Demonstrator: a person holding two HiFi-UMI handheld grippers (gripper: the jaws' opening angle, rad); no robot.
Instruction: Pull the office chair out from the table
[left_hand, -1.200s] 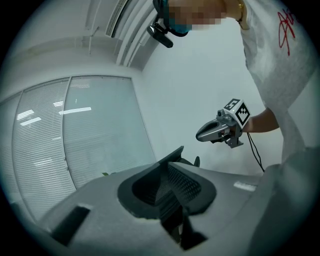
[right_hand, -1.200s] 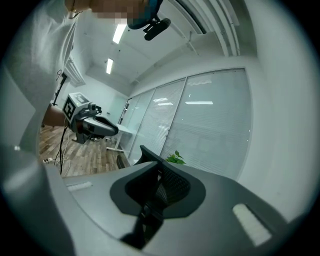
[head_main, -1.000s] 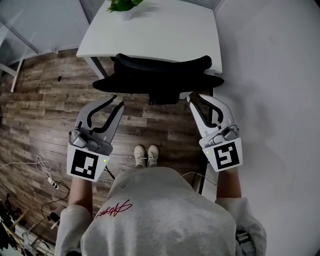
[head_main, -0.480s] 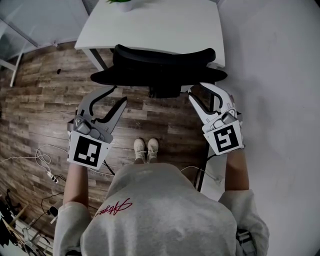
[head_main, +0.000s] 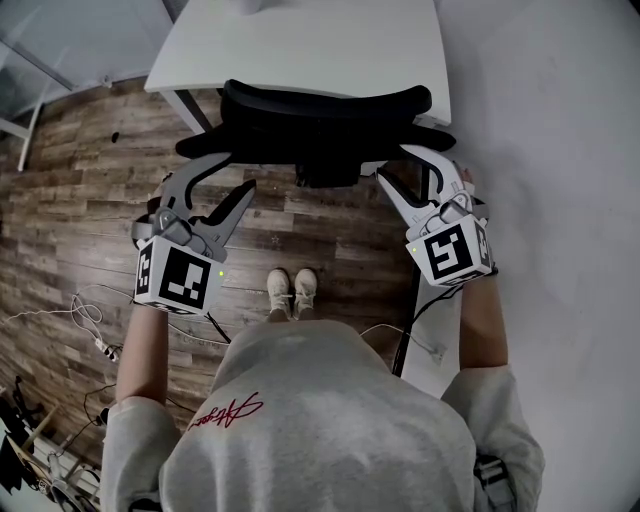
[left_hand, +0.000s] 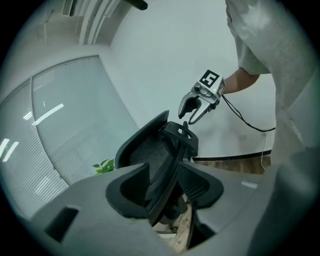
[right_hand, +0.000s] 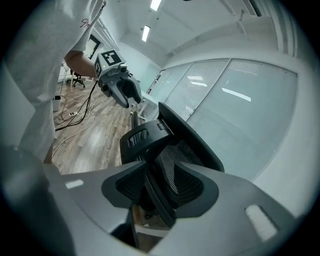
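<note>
Wooden floor (head_main: 90, 200) bears shoes (head_main: 292, 296) near office chair (head_main: 325, 125); head view only.

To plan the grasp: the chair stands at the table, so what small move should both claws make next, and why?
Probably ease both forward and close on the chair backrest. The left claw and right claw flank its edges, jaws opening, gripping nothing; it stands tucked at the table.

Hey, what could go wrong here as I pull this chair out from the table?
Both the left gripper and right gripper have jaws opening around the chair back, not clamped, so a pull could slip. Your shoes stand right behind it, and floor cables could snag it.
</note>
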